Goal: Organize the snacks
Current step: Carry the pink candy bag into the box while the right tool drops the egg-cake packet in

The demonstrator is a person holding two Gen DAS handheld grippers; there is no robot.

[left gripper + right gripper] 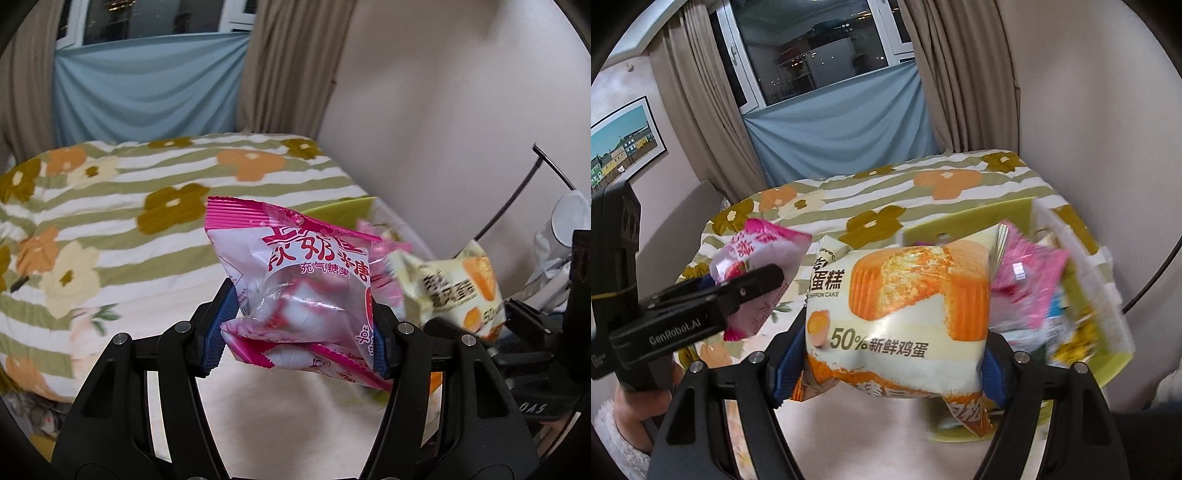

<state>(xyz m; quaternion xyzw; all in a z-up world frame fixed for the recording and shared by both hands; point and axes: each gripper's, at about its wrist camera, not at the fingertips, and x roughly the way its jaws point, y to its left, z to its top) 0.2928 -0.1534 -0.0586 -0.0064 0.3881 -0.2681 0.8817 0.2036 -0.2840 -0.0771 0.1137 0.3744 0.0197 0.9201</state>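
Snacks sit clamped in both tools, held above the bed (110,221). Left tool (295,332) has its blue pads (214,339) pressed into the sides of a pink marshmallow packet (295,280), which stands tilted between the fingers. Right tool (886,365) grips a cream and orange chiffon cake packet (901,310) the same way, upright, its lower end squeezed between the pads. Just beyond the cake packet, on the bed, lies a green tray (1115,354) with blurred packets inside, a pink one (1027,288) nearest the cake. A hand in a fluffy white sleeve (617,435) holds the left tool's handle. Beyond the bed hang beige curtains (701,110) and a blue cloth (842,129) under the window (812,48).
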